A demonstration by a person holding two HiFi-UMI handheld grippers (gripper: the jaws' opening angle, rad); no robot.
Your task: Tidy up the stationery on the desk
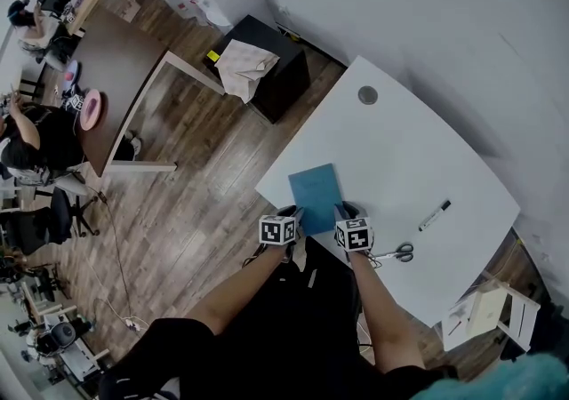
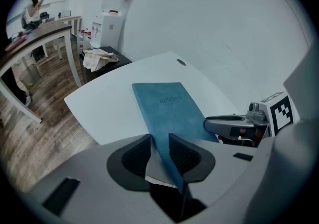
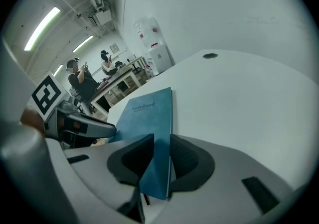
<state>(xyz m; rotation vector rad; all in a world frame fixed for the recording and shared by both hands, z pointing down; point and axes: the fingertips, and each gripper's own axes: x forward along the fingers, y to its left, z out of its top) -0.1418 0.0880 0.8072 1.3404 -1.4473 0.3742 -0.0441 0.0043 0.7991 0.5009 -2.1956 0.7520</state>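
A blue notebook (image 1: pixel 316 196) lies over the near edge of the white desk (image 1: pixel 391 145). My left gripper (image 1: pixel 293 216) is shut on its near left corner, and my right gripper (image 1: pixel 342 216) is shut on its near right corner. In the left gripper view the notebook (image 2: pixel 167 108) runs away from the jaws, cover up, with the right gripper (image 2: pixel 239 126) beside it. In the right gripper view the notebook (image 3: pixel 147 118) is pinched between the black pads. A black marker (image 1: pixel 435 215) and scissors (image 1: pixel 396 252) lie on the desk to the right.
A round cable hole (image 1: pixel 368 95) sits at the desk's far end. A black cabinet with cloth on it (image 1: pixel 253 65) stands left of the desk. A small white stool (image 1: pixel 484 314) is at the right. People sit at tables far left.
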